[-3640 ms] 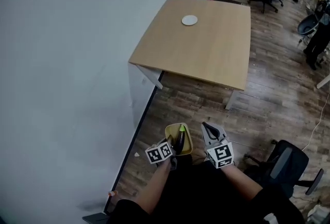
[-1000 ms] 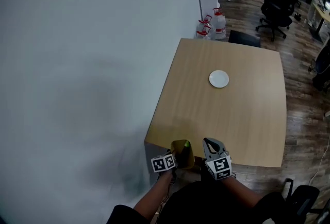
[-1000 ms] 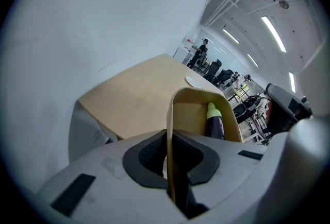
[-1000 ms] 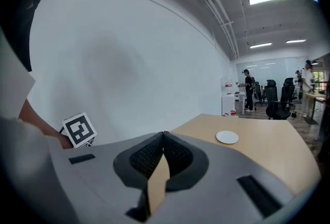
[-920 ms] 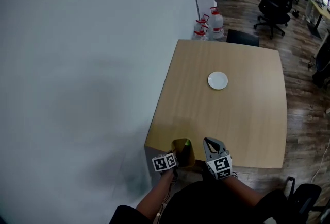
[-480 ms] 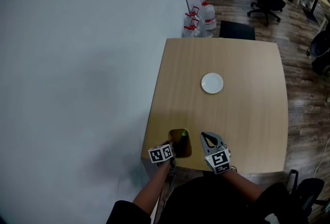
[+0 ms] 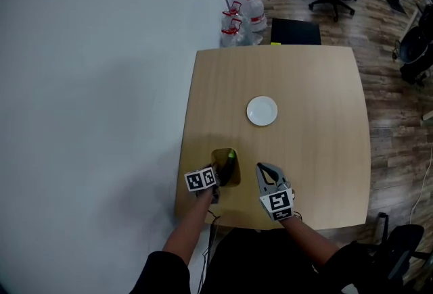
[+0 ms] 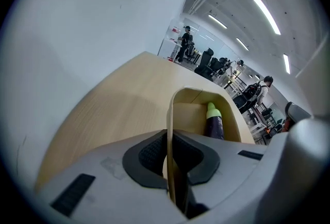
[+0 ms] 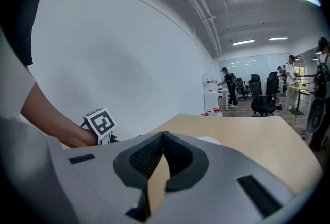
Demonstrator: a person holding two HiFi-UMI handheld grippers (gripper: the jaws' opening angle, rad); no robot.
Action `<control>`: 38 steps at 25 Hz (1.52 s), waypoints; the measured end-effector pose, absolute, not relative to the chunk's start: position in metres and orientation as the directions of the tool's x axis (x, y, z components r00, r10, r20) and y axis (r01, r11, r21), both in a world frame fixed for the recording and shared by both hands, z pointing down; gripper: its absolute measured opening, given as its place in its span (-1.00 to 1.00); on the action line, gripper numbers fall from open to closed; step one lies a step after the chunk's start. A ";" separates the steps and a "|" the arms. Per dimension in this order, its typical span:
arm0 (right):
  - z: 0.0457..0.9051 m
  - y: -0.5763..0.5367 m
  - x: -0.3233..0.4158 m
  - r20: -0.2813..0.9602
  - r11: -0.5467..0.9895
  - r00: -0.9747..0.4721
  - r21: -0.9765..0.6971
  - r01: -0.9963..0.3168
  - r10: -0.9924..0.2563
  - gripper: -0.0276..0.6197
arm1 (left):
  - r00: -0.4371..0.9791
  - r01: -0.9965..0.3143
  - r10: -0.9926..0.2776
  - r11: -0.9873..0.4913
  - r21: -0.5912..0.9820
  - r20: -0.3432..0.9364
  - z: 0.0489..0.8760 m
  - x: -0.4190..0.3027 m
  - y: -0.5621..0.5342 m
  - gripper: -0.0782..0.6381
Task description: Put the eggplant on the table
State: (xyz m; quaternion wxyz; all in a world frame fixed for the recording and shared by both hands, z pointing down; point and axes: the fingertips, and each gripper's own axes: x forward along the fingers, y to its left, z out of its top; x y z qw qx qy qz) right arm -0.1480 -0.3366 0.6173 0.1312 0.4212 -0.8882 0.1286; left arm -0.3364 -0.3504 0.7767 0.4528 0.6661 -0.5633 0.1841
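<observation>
Inside a tan container (image 7: 215,161) over the table's (image 7: 311,151) near edge: the eggplant (image 7: 230,164), green cap up.

Purple and leaning against the container's far side, the eggplant shows in the left gripper view too. The left hand-held gripper (image 7: 218,181) is pinching the container's near wall, both pads pressed on the thin rim (whether the container's base touches the wood cannot be told). Just beside it, the right hand-held gripper (image 7: 261,168) points across the table with its jaws pressed together and nothing between them. A white plate (image 7: 262,111) lies near the table's middle, well apart from both. Water bottles (image 7: 240,19) stand on the floor past the far edge.
</observation>
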 end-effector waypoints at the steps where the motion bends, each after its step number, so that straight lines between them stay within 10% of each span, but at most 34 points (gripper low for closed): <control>1: 0.616 -0.343 -0.141 0.336 0.595 -0.595 -0.115 -0.795 -0.730 -0.73 | 0.313 -0.912 -0.586 0.036 0.410 0.748 0.779 -0.333 -0.361 -0.73; 38: 0.642 -0.353 -0.111 0.384 0.538 -0.542 -0.128 -0.833 -0.748 -0.73 | 0.229 -0.970 -0.346 -0.004 0.242 0.910 0.876 -0.357 -0.495 -0.72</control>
